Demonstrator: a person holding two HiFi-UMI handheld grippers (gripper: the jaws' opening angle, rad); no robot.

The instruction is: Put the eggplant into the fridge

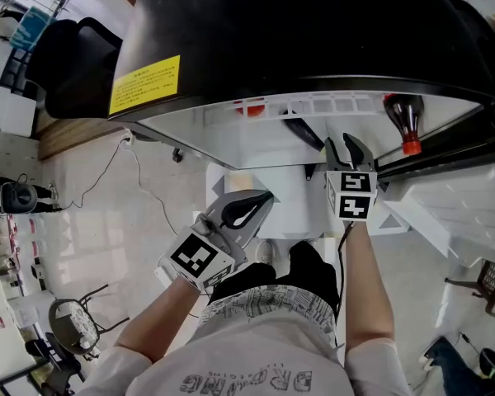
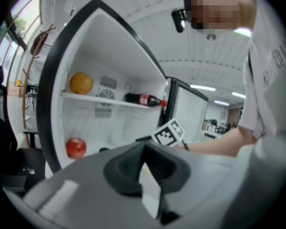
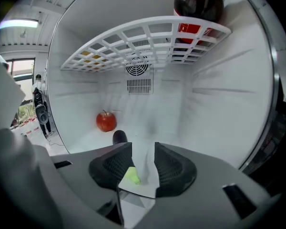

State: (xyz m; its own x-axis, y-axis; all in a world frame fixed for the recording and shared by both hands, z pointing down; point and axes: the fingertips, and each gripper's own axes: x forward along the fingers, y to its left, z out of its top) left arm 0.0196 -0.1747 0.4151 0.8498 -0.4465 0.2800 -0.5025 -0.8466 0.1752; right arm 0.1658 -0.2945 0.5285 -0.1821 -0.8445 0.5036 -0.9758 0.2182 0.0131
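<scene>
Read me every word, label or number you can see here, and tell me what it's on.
None can be quoted with confidence.
Yellow sticker on the fridge top: red print, too small to read.
Shirt: large letters, upside down and foreshortened, not surely readable.
Bottle: red label, too blurred to read.
Marker cubes: black-and-white patterns, no words.

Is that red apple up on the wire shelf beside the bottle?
No, the apple sits down on the fridge floor, under the wire shelf that carries the bottle.
</scene>
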